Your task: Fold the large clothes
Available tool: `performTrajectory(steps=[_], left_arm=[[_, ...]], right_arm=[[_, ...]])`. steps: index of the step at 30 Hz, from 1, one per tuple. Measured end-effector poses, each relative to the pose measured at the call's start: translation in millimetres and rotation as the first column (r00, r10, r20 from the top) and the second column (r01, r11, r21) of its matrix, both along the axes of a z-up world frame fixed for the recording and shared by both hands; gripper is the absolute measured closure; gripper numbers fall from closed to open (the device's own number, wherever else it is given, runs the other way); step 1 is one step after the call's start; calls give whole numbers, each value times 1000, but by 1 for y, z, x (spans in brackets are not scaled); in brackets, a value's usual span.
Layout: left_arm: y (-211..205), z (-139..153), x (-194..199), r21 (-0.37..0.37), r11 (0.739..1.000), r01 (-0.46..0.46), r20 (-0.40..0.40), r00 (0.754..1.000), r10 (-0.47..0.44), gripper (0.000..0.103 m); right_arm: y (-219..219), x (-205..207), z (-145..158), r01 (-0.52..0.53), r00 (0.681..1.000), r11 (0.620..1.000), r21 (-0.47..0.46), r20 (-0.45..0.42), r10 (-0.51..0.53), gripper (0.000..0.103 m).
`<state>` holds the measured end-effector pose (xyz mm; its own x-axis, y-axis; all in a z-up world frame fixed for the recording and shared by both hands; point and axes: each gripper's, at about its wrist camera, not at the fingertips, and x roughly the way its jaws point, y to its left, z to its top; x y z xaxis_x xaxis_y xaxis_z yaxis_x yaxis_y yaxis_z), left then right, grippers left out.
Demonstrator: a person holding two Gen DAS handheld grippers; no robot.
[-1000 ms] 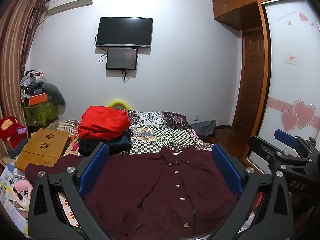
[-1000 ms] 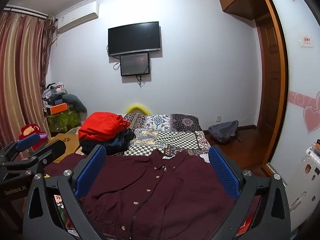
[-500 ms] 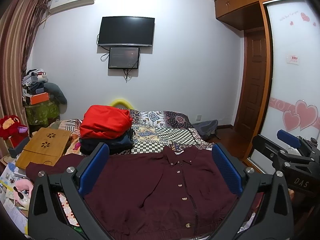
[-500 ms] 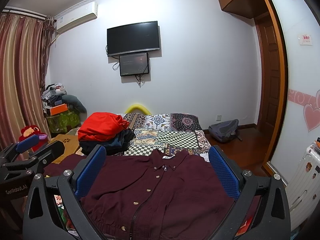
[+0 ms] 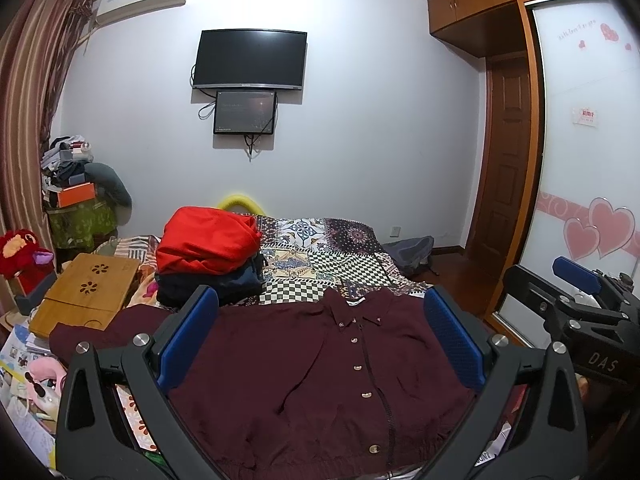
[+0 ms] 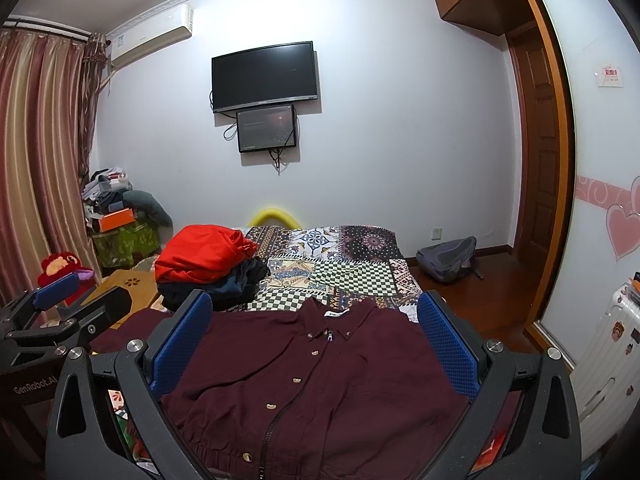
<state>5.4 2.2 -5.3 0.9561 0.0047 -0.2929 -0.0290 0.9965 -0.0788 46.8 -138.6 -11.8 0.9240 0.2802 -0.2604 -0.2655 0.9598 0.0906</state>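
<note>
A dark maroon button-front shirt (image 5: 328,376) lies spread flat, front up, collar away from me, on the near end of the bed; it also shows in the right wrist view (image 6: 320,380). My left gripper (image 5: 320,344) is open and empty, held above the shirt. My right gripper (image 6: 316,344) is open and empty, also above it. The right gripper shows at the right edge of the left wrist view (image 5: 576,300), and the left gripper at the left edge of the right wrist view (image 6: 60,312).
A pile of folded clothes, red on top (image 5: 208,248), sits on the patchwork bedcover (image 5: 320,256) behind the shirt. A wooden lap table (image 5: 84,292) and clutter lie to the left. A grey backpack (image 6: 448,260) lies on the floor right. The wardrobe (image 5: 584,160) stands at right.
Both views shifted slightly; the grippers stayed open above the shirt, and the shirt has not moved.
</note>
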Motion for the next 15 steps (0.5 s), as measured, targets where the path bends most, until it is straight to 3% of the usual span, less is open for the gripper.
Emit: performTrajectory(steps=[15], left_arm=[[1,2,0,1,1000,5,-3,1000,-5,0]], right_arm=[[-8,1,0,12,1000,1000,17,-9,-12,1]])
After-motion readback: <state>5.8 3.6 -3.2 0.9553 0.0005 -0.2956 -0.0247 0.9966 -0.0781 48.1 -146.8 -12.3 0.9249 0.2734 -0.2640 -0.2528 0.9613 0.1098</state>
